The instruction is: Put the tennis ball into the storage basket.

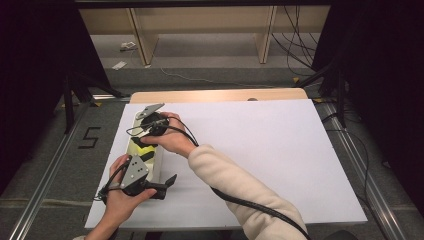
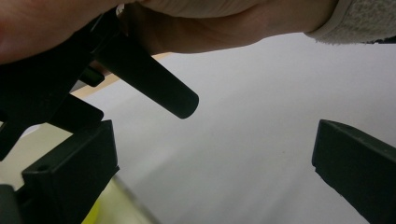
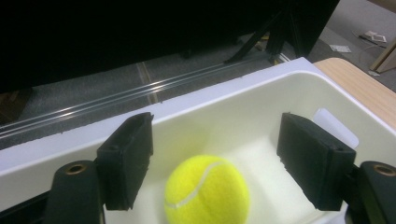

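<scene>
Right gripper view: a yellow tennis ball (image 3: 207, 191) is seen lying in a white bin (image 3: 261, 91) at the desk's left edge, the right claw (image 3: 219, 161) spread apart above it. The left claw (image 2: 210, 177) is held apart nearby. A hurried closing could squirt the ball aside. A "5" (image 1: 89, 137) is marked on the floor.

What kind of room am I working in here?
Probably a lab or recording setup, not a home: a table covered in a white sheet, black curtains at both sides, metal rails on the grey floor and loose cables behind.
</scene>
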`<state>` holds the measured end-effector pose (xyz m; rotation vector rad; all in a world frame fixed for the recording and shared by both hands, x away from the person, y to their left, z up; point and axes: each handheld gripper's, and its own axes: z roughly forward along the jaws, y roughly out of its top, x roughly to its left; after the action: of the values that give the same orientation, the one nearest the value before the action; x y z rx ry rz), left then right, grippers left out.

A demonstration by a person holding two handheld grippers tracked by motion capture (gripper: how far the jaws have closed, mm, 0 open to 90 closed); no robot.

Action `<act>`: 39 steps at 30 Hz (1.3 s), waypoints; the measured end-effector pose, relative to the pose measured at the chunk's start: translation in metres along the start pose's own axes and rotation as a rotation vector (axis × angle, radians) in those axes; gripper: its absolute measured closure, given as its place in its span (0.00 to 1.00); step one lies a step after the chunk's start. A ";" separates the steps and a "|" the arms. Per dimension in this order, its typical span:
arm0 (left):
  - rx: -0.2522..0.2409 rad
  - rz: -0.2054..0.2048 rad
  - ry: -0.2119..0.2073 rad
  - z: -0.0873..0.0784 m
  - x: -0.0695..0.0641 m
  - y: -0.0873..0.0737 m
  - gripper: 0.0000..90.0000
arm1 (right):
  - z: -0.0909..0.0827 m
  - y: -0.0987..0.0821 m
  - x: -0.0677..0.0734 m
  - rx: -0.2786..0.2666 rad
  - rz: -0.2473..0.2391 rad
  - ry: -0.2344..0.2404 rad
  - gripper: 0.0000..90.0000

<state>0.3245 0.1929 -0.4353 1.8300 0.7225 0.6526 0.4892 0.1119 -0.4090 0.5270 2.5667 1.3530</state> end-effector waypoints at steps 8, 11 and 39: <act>0.001 -0.001 0.000 0.000 0.000 0.000 0.00 | -0.009 -0.005 -0.005 -0.008 0.017 -0.017 0.26; 0.002 0.001 0.001 0.000 0.000 0.000 0.00 | -0.013 -0.007 -0.007 -0.012 0.022 -0.025 0.26; -0.002 -0.003 0.005 0.000 0.001 -0.001 0.00 | -0.062 -0.029 -0.030 -0.043 0.057 -0.077 0.26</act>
<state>0.3245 0.1938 -0.4356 1.8259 0.7277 0.6554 0.4896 0.0377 -0.3980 0.6359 2.4733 1.3750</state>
